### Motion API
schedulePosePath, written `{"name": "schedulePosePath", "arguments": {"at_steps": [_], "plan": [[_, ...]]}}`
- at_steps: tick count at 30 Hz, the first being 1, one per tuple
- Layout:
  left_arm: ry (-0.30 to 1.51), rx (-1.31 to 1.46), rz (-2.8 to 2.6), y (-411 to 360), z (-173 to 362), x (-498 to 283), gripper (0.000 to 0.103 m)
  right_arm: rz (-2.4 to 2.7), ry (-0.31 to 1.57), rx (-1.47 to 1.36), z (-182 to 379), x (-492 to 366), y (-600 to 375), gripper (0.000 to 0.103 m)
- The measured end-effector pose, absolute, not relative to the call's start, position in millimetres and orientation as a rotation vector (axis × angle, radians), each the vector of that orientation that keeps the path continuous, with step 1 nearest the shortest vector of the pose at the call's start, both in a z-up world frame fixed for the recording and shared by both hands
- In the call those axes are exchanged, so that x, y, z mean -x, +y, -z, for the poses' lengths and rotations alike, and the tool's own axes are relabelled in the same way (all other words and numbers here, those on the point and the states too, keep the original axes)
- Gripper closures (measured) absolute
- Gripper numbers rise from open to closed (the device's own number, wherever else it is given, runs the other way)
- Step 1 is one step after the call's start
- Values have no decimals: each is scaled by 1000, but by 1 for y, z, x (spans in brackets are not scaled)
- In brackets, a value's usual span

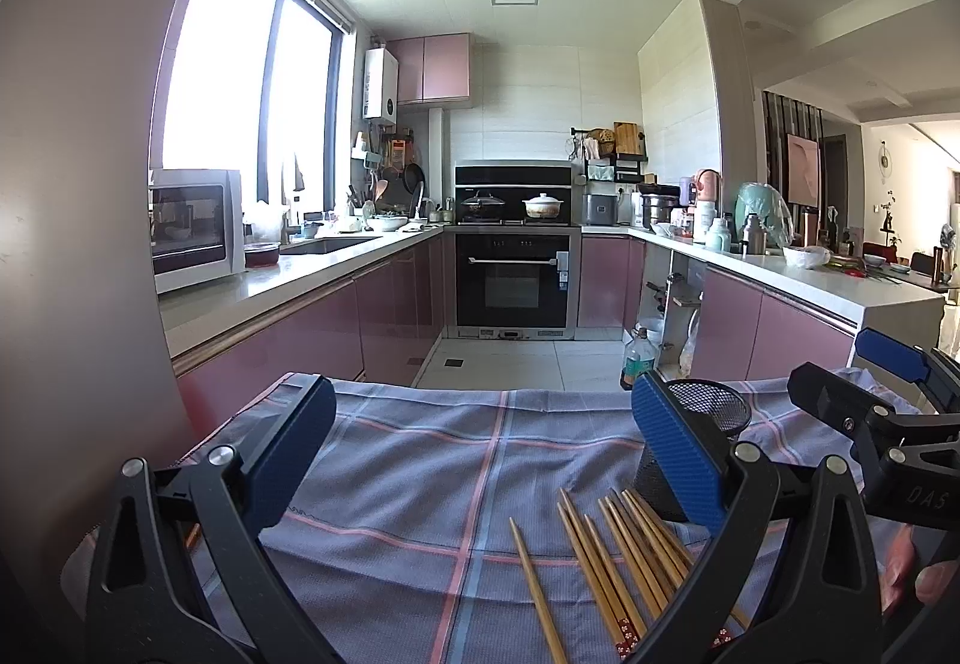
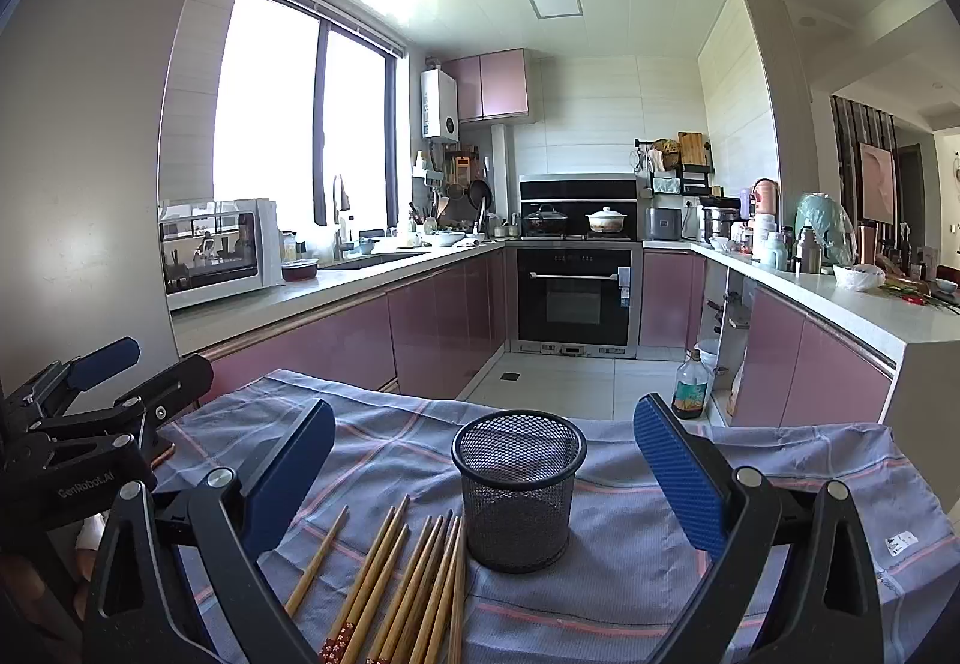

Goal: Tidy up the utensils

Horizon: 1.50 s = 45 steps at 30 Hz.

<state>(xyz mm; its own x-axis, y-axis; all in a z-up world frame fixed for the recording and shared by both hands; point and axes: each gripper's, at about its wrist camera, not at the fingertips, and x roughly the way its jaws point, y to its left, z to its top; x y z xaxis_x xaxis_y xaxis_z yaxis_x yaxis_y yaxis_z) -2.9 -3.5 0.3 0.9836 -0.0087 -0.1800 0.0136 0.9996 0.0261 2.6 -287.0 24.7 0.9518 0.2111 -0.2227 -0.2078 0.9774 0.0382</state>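
Tools [image 2: 480, 484] spread over plaid cloth [image 2: 660, 574], pink-cabinet kitchen [image 2: 444, 316]

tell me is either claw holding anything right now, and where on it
Nothing is held. The left claw and right claw are both open; the chopsticks lie on the cloth.

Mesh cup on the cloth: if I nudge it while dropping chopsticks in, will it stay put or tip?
The mesh cup looks empty and thin-walled, so it is probably light and may slide or tip when nudged. It stands on a loose checked cloth, which could bunch under it. The chopsticks are long for its height, so leaning ones may lever it over.
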Motion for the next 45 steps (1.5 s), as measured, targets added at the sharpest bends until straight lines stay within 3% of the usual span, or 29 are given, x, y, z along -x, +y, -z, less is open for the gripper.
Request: {"name": "schedulePosePath", "arguments": {"at_steps": [13, 21, 27, 34, 39, 45], "plan": [[223, -27, 16, -5, 5, -1, 6, -234, 285, -13, -17, -8, -291, 6], [325, -51, 34, -6, 19, -15, 6, -289, 473, 50, 11, -26, -289, 7], [503, -85, 80, -3, 48, -41, 6, -322, 673, 66, 43, -47, -290, 26], [665, -108, 147, -4, 87, -67, 23, -366, 803, 85, 65, -60, -280, 52], [732, -129, 199, -15, 102, -80, 30, -369, 863, 99, 73, -70, -275, 69], [845, -127, 227, -20, 118, -96, 45, -382, 906, 112, 79, -84, -272, 74]]}}
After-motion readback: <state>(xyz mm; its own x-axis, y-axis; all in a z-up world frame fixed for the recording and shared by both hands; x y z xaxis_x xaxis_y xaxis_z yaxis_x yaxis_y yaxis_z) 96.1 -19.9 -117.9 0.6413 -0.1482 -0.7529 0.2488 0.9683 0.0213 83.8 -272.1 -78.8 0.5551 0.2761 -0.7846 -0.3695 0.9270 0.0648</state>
